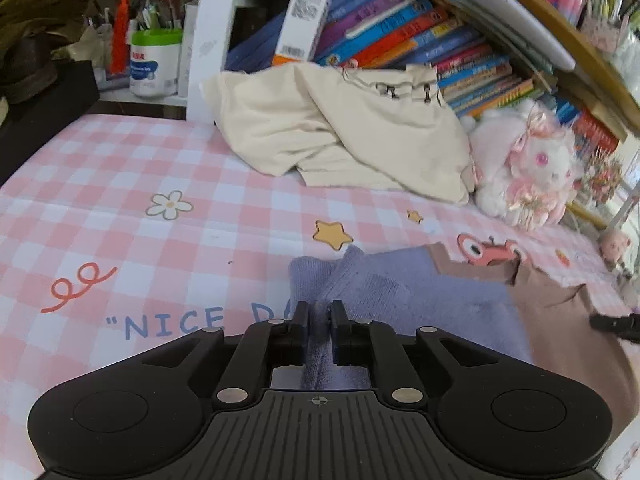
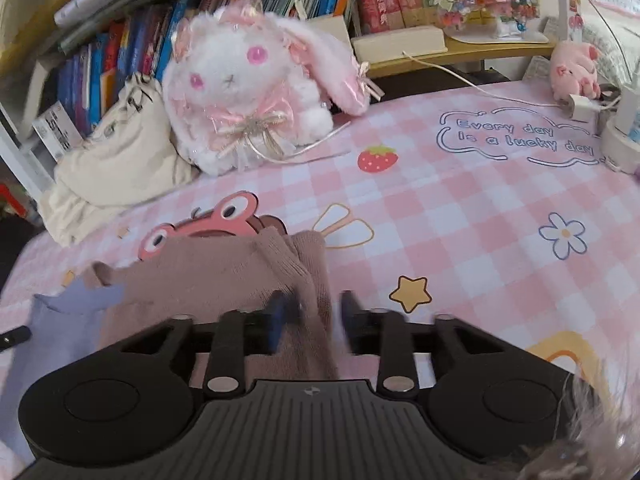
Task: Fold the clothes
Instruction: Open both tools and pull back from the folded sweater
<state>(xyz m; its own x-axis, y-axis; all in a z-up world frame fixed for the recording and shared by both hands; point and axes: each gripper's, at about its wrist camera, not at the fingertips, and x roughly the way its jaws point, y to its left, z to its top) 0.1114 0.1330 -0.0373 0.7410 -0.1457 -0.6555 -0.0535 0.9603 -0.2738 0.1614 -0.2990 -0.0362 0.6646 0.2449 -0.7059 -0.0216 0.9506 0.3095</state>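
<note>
A knit garment, lavender [image 1: 420,300] on one side and brown [image 1: 560,320] on the other, lies on the pink checked sheet [image 1: 160,160]. My left gripper [image 1: 319,312] is shut on a bunched fold of the lavender part. In the right wrist view the brown part [image 2: 208,276] lies ahead with the lavender part [image 2: 60,320] at the left. My right gripper [image 2: 314,308] has its jaws partly apart around a fold of the brown knit, and it is blurred. The tip of the right gripper shows at the right edge of the left wrist view [image 1: 616,326].
A cream garment [image 1: 340,128] is heaped at the back against a row of books [image 1: 420,36]. A white and pink plush rabbit [image 2: 256,88] sits beside it. A small pink plush [image 2: 572,68], a cable and a white charger [image 2: 580,106] lie at the far right.
</note>
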